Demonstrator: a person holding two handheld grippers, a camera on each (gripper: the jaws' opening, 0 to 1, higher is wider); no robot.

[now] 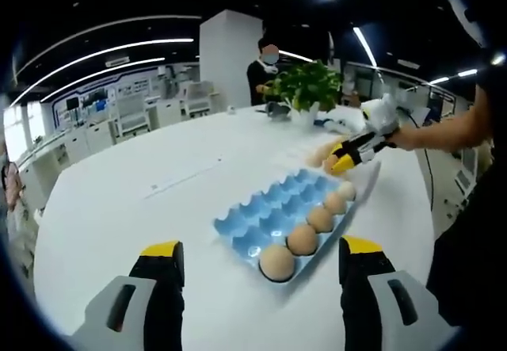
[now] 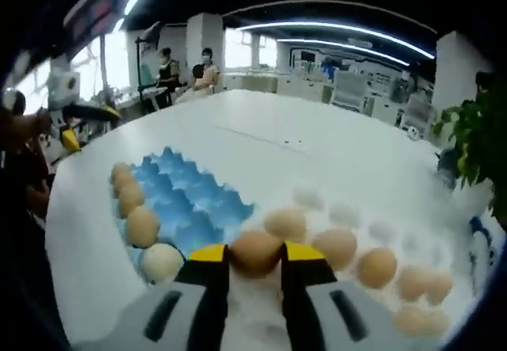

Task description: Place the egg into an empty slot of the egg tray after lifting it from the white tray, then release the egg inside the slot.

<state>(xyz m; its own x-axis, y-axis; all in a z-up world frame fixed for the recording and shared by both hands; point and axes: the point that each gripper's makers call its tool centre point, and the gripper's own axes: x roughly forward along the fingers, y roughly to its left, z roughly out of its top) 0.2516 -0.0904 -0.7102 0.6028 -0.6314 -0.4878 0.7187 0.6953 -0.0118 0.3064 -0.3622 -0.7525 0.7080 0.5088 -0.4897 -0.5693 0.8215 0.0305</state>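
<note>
A brown egg (image 2: 255,249) sits between the yellow-tipped jaws of my right gripper (image 2: 255,261), which is shut on it at the near edge of the white tray (image 2: 372,226). Several more eggs lie in that tray. The blue egg tray (image 2: 190,200) lies just left of it, with several eggs along its left edge and free slots in the other rows. In the left gripper view, the blue egg tray (image 1: 265,212) lies ahead, and the right gripper (image 1: 344,161) hovers over the white tray (image 1: 368,178) beyond it. My left gripper (image 1: 261,248) stands wide open, holding nothing.
A potted plant (image 1: 305,88) stands at the far side of the round white table (image 1: 119,208). People stand behind the table (image 1: 265,66) and sit further off (image 2: 202,70). A person's arm (image 1: 444,133) holds the right gripper.
</note>
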